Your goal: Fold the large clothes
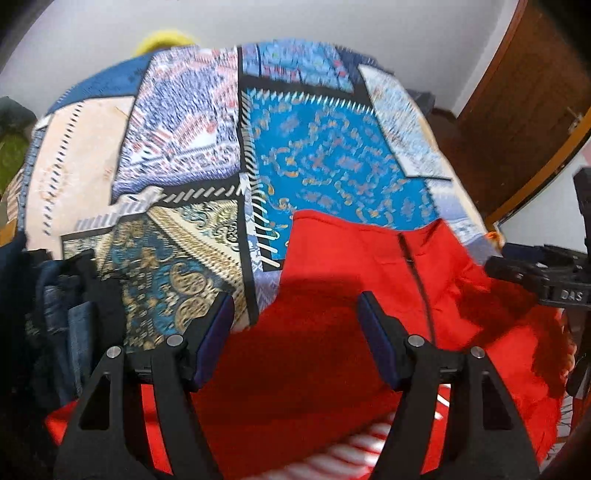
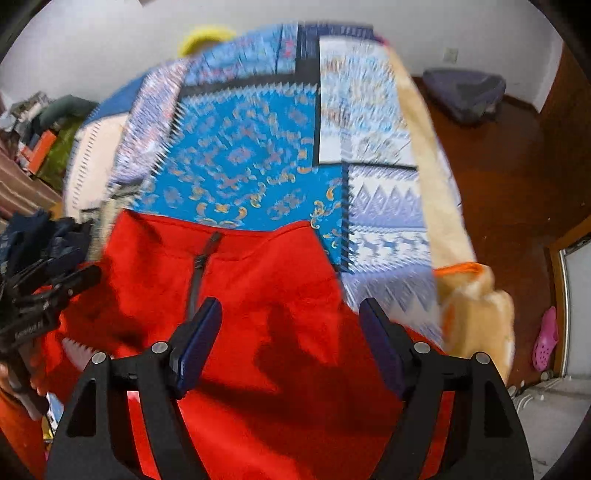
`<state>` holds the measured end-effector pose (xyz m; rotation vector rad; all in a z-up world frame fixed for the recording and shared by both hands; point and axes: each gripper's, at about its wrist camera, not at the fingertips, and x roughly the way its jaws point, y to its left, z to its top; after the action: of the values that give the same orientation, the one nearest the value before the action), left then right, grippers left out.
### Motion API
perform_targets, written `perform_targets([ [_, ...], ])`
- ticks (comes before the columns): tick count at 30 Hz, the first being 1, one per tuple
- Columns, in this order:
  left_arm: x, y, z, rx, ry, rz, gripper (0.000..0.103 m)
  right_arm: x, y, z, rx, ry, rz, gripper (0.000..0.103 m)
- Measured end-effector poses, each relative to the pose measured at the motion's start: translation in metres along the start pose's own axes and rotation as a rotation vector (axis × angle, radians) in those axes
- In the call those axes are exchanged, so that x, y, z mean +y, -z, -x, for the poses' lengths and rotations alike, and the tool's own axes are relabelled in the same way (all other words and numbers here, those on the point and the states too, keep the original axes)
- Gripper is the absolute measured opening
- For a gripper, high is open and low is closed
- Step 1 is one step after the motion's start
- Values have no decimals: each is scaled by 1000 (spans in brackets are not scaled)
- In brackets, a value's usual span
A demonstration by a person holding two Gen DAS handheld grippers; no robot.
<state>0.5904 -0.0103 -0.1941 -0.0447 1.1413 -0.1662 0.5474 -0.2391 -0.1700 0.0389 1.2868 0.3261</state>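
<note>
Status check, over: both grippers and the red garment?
Left gripper and right gripper open, nothing between the jaws. Red garment flat on patterned bedspread, zipper up. Dark clothes pile beside it.

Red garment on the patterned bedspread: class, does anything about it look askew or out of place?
Nothing stands out. The red garment lies spread on the patterned bedspread, zip up; both views are motion-blurred.

One red garment (image 2: 258, 302) with one dark zipper (image 2: 199, 266). One patchwork bedcover (image 1: 325, 147) under it. One pile of dark jeans-like clothes (image 1: 66, 306), exact count unclear. Two grippers: left gripper (image 1: 295, 336), right gripper (image 2: 291, 339), two fingers each. One yellow item (image 2: 205, 35), one pink clog (image 2: 546, 339), one grey cushion (image 2: 465, 92) on the floor.
</note>
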Motion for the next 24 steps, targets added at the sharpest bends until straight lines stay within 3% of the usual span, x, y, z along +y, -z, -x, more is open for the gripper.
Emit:
perform_targets([
  [4,-4,0,-14,-5,51,-25,65,-7,-14,-44,88,-14,-47,73],
  [6,-13,2,-15,-20,52,-75,41,-12,-12,-57,100,-83,-107,73],
  [7,-19,4,-15,-34,35,-103,35,-12,-10,-55,74,-84,-117,65],
  [8,-22,6,-15,-44,32,-129,23,-11,-8,-52,50,-83,-112,59],
  [9,-25,6,-14,-55,25,-144,13,-9,-7,-48,37,-91,-108,43],
  [10,-28,5,-12,-67,14,-158,11,-7,-5,-43,26,-117,-110,24],
  [12,-29,-1,-9,-78,-16,-150,7,-2,-5,-29,-2,-125,-106,14],
  [18,-37,-23,46,-193,-15,-119,6,30,-5,64,-242,-62,-14,13],
  [22,-42,-9,103,-273,45,-123,6,42,19,113,-327,-48,58,13],
  [24,-44,10,127,-291,71,-151,6,44,47,133,-350,-70,84,13],
])
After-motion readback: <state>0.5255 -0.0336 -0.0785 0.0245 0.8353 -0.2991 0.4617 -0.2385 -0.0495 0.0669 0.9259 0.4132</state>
